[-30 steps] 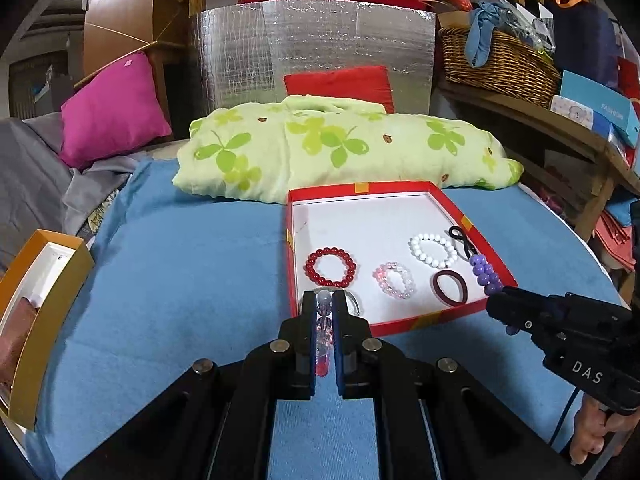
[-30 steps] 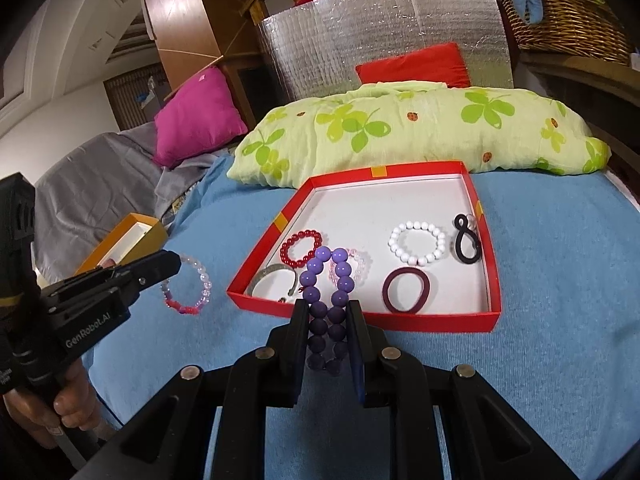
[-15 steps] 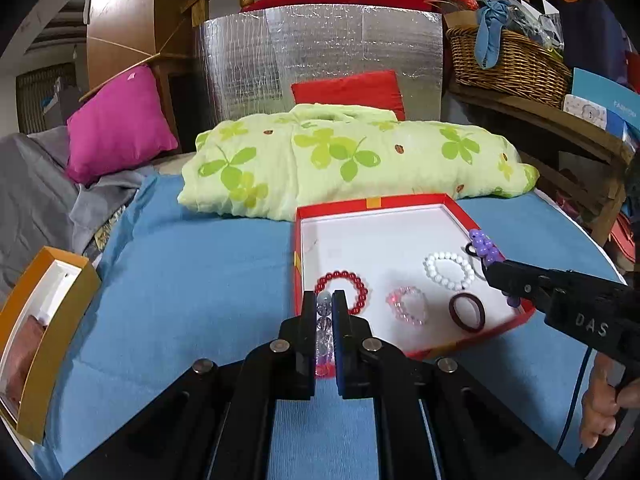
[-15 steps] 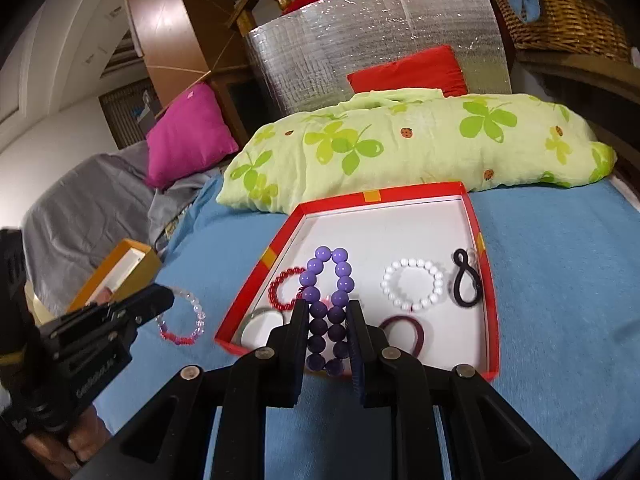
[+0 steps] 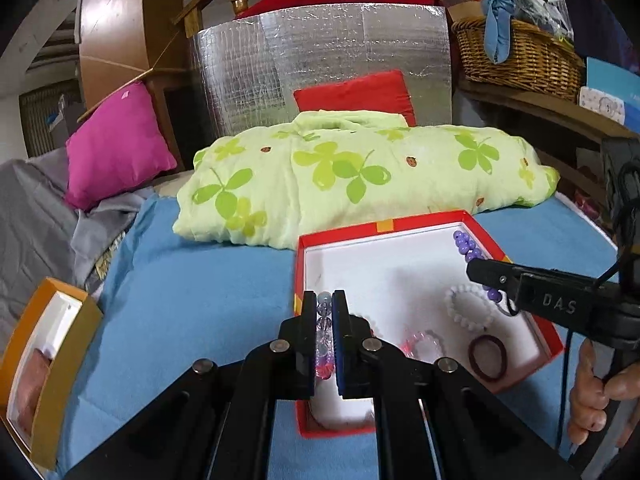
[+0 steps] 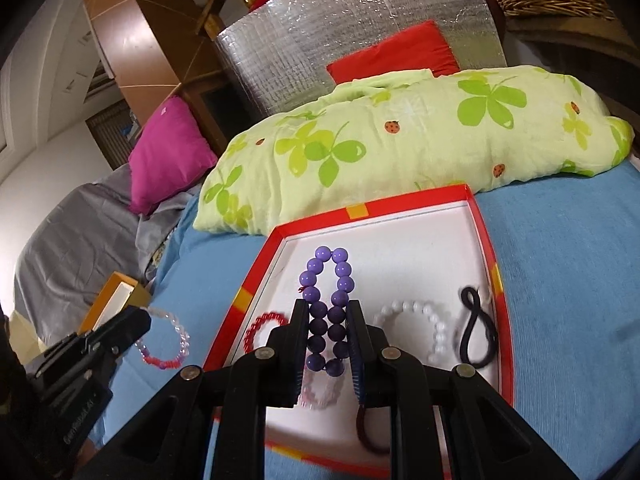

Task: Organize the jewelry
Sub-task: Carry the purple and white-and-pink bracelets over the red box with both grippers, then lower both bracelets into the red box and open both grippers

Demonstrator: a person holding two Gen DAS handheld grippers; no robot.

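A red tray with a white floor (image 5: 384, 225) (image 6: 356, 211) lies on the blue bed cover. My left gripper (image 5: 325, 306) is shut on a clear and pink bead bracelet (image 5: 325, 340) over the tray's near left part; the bracelet also shows in the right wrist view (image 6: 168, 344). My right gripper (image 6: 328, 312) is shut on a purple bead bracelet (image 6: 326, 280) (image 5: 466, 245) above the tray. In the tray lie a white bead bracelet (image 5: 470, 308) (image 6: 424, 320), a red bead bracelet (image 6: 262, 326), a pink bracelet (image 5: 422, 342), a maroon hair tie (image 5: 488, 356) and a black hair tie (image 6: 474, 328).
A green clover-print pillow (image 5: 360, 172) lies right behind the tray. An orange box (image 5: 44, 360) sits at the left of the bed. A pink cushion (image 5: 116, 144), a silver foil panel (image 5: 320, 68) and a wicker basket (image 5: 516, 52) stand further back.
Both grippers moved forward over the tray, each still holding its bracelet. The tray now looks closer and larger, and the purple bracelet hangs further in over its white floor.
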